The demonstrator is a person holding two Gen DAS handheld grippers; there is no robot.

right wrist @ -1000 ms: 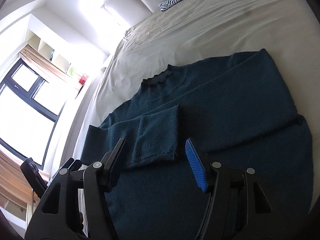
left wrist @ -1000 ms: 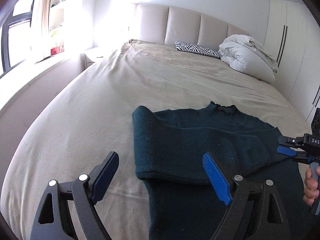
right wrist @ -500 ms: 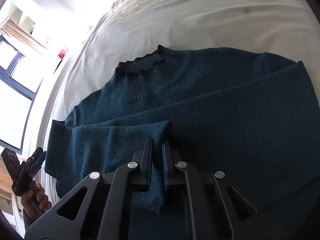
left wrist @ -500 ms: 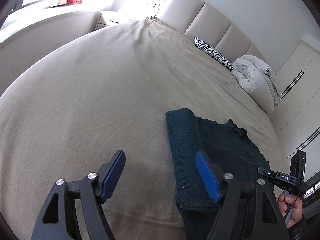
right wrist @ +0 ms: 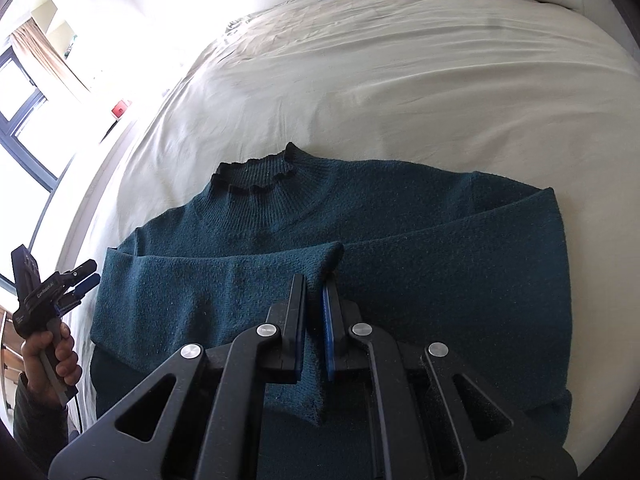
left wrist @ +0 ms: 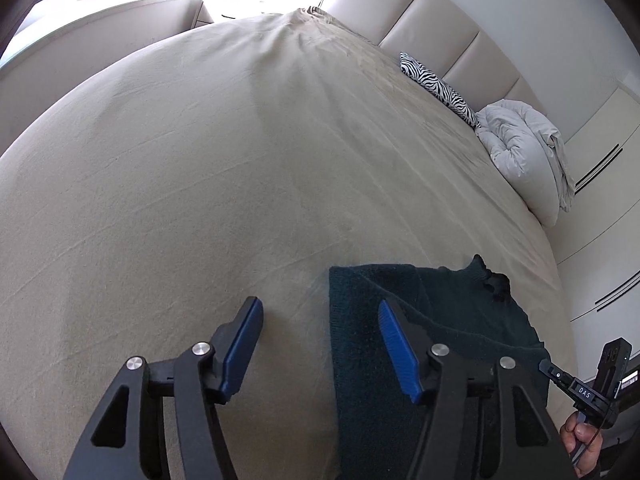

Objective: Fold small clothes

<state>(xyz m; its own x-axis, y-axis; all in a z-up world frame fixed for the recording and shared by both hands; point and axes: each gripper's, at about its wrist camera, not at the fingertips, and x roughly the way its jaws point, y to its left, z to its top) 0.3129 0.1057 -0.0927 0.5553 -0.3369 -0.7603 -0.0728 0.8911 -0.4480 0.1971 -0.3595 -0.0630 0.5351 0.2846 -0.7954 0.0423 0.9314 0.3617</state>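
Sweater (right wrist: pixel 440 280) flat on bed (right wrist: pixel 400 80), cuff (right wrist: pixel 320 264) pinched in right hand-held gripper (right wrist: pixel 314 312), left hand-held gripper (left wrist: pixel 320 344) half-open, closing, straddling folded edge; pillow (left wrist: pixel 436 88), duvet (left wrist: pixel 524 152) beyond.

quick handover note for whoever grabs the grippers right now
Right gripper: shut on the cuff of the dark teal knit sweater.
Left gripper: open, jaws just closing in, straddling the sweater's folded left edge, nothing pinched yet.
Sweater lies flat on the beige bed sheet, collar away from you.
Done: both sleeves folded across the chest.
Left: grip the left edge, then fold the body.
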